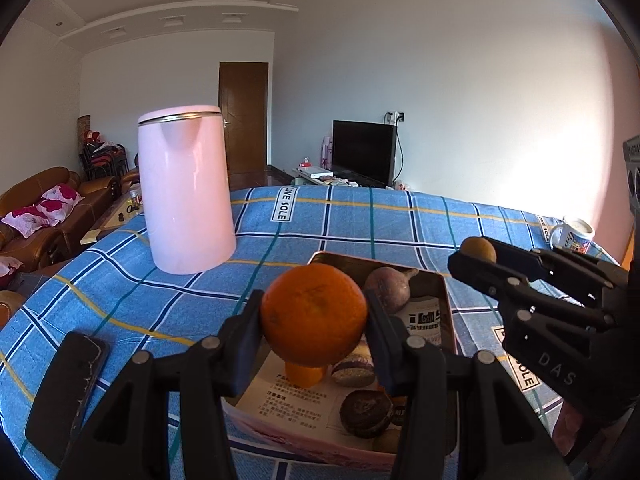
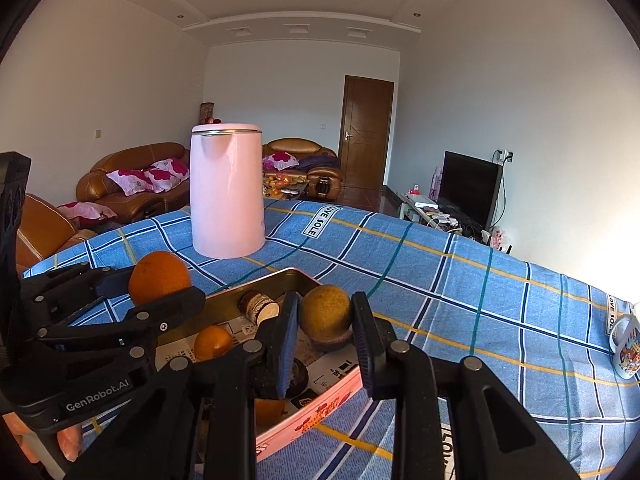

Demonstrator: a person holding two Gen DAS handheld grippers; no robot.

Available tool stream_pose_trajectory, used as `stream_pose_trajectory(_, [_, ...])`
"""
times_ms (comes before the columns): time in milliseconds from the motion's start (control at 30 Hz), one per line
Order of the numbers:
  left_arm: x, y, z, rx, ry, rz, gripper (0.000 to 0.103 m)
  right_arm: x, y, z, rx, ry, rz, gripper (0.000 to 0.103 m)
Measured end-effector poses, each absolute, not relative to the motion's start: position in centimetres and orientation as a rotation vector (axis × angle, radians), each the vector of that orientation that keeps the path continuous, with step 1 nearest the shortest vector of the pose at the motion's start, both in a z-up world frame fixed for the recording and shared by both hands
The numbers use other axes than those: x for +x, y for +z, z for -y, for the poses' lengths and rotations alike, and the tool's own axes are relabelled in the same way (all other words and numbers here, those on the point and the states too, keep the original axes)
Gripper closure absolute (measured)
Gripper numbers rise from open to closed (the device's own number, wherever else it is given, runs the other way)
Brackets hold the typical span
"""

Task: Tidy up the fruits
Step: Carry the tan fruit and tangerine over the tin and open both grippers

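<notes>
My left gripper (image 1: 314, 316) is shut on a large orange (image 1: 314, 312) and holds it above the pink metal tray (image 1: 448, 308); it also shows in the right wrist view (image 2: 160, 280). My right gripper (image 2: 325, 318) is shut on a brownish-yellow round fruit (image 2: 325, 312), held over the tray's (image 2: 320, 412) right side; this fruit shows in the left wrist view (image 1: 478, 249). In the tray lie a purple-brown fruit (image 1: 387, 288), a small orange (image 2: 213, 343), dark round fruits (image 1: 366, 414) and a small jar (image 2: 258, 306).
A pink kettle (image 1: 186, 192) stands on the blue checked tablecloth (image 1: 360, 216) behind the tray. A black phone (image 1: 66, 392) lies at the left front. A printed mug (image 2: 630, 350) stands at the table's right edge.
</notes>
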State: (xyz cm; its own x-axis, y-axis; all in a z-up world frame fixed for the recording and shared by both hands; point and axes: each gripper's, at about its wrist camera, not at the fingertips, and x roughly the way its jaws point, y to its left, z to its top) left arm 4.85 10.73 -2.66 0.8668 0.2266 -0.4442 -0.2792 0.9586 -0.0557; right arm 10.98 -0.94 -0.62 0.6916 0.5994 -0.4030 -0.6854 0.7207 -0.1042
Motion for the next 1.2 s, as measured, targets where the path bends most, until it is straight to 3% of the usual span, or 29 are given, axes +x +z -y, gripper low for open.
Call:
stream_pose_trajectory(1100, [7.9,-5.2,-11.5,-0.111,0.210,-0.602,0.053,15.9,-5.5,-4.0,-0.318,0.730,-0.643,0.075])
stream_pose_trajectory(1167, [7.8,-5.2,-11.5,-0.114,0.211,-0.602,0.053,15.8,-5.6,-4.0,-0.318,0.734,-0.648,0.073])
stream_pose_trajectory(1200, [7.7,-5.1,-11.6,-0.117,0.211,-0.600,0.053,15.8,-5.5,-3.9,-0.316,0.730,-0.645,0.067])
